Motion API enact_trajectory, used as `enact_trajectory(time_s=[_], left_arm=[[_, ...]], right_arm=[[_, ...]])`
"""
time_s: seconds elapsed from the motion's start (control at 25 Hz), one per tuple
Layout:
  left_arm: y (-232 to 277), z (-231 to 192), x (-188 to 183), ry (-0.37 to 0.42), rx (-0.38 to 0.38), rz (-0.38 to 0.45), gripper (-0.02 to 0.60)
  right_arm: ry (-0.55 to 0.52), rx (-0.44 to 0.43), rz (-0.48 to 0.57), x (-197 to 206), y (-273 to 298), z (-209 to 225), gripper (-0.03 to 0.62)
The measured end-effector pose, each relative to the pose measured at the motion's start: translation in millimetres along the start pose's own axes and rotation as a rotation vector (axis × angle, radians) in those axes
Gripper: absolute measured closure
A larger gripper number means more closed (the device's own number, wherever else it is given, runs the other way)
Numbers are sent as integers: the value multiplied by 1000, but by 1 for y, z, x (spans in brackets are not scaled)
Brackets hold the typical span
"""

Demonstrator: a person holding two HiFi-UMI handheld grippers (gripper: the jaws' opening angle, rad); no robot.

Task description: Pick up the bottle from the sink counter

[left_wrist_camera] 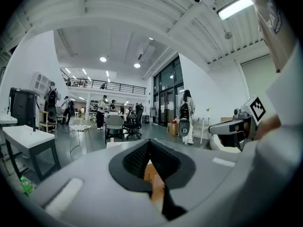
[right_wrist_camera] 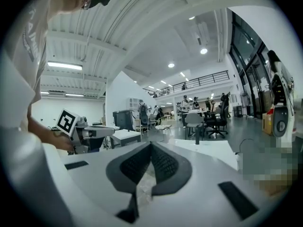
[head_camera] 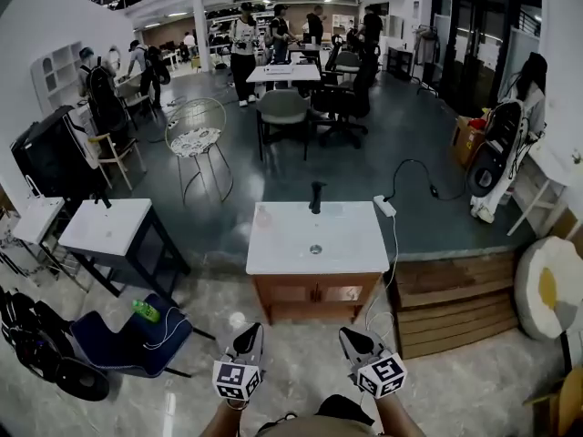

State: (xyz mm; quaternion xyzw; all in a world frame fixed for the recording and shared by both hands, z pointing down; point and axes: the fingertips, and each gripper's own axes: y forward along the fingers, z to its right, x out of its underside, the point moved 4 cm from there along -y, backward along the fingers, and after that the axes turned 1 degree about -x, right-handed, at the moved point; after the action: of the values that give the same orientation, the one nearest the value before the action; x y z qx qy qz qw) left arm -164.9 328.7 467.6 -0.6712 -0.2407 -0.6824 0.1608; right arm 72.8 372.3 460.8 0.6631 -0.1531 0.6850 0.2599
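The sink counter (head_camera: 346, 248) is a white top on a wooden cabinet, straight ahead of me in the head view. A pale, translucent bottle (head_camera: 263, 217) stands at its far left corner. A black faucet (head_camera: 316, 197) rises at the back edge, with the drain (head_camera: 315, 248) in front of it. My left gripper (head_camera: 248, 335) and right gripper (head_camera: 353, 338) hover side by side over the floor, short of the cabinet front. Both have their jaws together with nothing between them. The left gripper view shows the left gripper's tips (left_wrist_camera: 149, 143) meeting, and the right gripper view shows the right gripper's tips (right_wrist_camera: 150, 144) touching.
A small white table (head_camera: 109, 226) stands to the left. Below it sits a dark blue seat with a green bottle (head_camera: 144, 310) on it. Wooden steps (head_camera: 446, 299) adjoin the counter on the right, and a power strip (head_camera: 385, 206) with its cable lies at the counter's back right corner. Chairs and people stand farther back.
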Motion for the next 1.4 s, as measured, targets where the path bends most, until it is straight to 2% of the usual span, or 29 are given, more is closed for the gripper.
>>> enact_trajectory(time_s=[0.12,0.2,0.36,0.68,0.84,1.12,1.28,1.4], left_arm=[[16,-5,3,-8,8,-18,574],[27,-12,2,-5,-18,-23,574],[63,-21,5,-56,-67,-49,574],[117,-21,-12,-10,-149,-57,574],[136,-22,-10,-22,-169,-79,574],[156,-44,10,-48,-162,-160,574],[178,-69,15,-58,-132,-144,574],[195,-91,5,-29,-91,-130,574]], right_arm=[[21,5,0,2,15,16,583],[21,-14,5,1,29,27,583],[0,-52,20,-6,54,61,583],[27,-107,26,-5,89,134,583],[36,-129,10,4,111,161,583],[61,-149,-21,9,152,183,583],[38,-146,-34,7,181,180,583],[33,-120,-44,-4,203,178,583]])
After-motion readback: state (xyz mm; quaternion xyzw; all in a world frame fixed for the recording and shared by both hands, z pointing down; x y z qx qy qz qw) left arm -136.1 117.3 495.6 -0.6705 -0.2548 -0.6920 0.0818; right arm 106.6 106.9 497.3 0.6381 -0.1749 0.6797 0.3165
